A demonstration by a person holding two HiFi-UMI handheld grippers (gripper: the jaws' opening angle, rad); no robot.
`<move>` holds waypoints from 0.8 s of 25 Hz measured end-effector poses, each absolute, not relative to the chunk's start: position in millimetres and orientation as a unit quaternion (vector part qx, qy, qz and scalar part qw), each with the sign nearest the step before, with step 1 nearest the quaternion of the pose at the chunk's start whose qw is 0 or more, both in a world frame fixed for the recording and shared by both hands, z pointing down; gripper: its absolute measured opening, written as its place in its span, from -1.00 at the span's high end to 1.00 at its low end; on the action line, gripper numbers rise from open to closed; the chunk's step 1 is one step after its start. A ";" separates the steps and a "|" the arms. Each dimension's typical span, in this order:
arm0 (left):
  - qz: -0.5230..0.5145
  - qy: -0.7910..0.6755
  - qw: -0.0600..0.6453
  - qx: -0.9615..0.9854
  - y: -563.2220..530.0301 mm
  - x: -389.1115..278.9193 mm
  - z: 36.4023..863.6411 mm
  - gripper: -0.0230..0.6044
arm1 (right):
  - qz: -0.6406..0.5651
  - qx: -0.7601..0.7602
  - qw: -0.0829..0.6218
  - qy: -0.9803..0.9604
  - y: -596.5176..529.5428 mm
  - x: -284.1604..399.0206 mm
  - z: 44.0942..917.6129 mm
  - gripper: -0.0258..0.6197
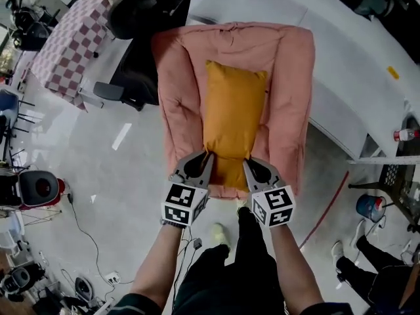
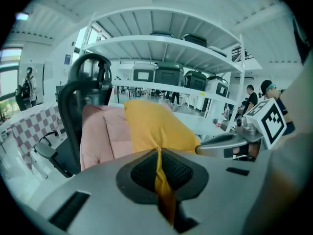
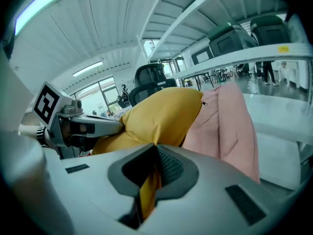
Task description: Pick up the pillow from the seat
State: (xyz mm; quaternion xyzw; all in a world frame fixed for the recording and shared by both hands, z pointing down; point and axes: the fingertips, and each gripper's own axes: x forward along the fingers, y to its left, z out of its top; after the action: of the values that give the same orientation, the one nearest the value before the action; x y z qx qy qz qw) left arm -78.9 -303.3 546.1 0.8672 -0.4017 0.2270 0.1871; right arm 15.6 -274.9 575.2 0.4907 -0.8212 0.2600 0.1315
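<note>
A mustard-yellow pillow (image 1: 233,113) lies lengthwise on the pink padded seat (image 1: 289,84). My left gripper (image 1: 209,153) is shut on the pillow's near left corner, and my right gripper (image 1: 247,161) is shut on its near right corner. In the left gripper view a fold of yellow pillow cloth (image 2: 159,173) is pinched between the ribbed pads of the left gripper (image 2: 158,151), with the pillow (image 2: 154,126) rising beyond. In the right gripper view the right gripper (image 3: 155,148) likewise pinches yellow pillow cloth (image 3: 149,190), and the left gripper (image 3: 73,124) shows at the left.
A black office chair (image 1: 141,25) stands behind the seat at the left. A checkered table (image 1: 69,41) is at the far left. A white bench (image 1: 357,64) runs along the right. Cables and gear lie on the floor at the lower left. My shoe (image 1: 220,235) is below the seat.
</note>
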 end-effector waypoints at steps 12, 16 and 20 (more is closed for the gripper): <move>0.147 -0.437 0.113 0.880 -292.7 -86.4 407.7 0.86 | 0.162 0.502 0.082 -0.846 -268.9 12.8 435.1 0.88; 0.108 -0.447 0.073 0.885 -297.3 -87.7 354.2 0.86 | 0.109 0.505 0.062 -0.854 -275.9 13.2 379.3 0.88; 0.075 -0.455 0.045 0.886 -288.1 -91.7 306.0 0.86 | 0.067 0.508 0.046 -0.858 -269.1 10.7 328.3 0.88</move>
State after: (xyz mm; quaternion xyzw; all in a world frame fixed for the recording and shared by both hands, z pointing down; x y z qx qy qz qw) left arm -91.7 -288.1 306.0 0.8864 -0.4545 0.0750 0.0448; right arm 10.7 -269.1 328.3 0.5077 -0.8577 0.0672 0.0463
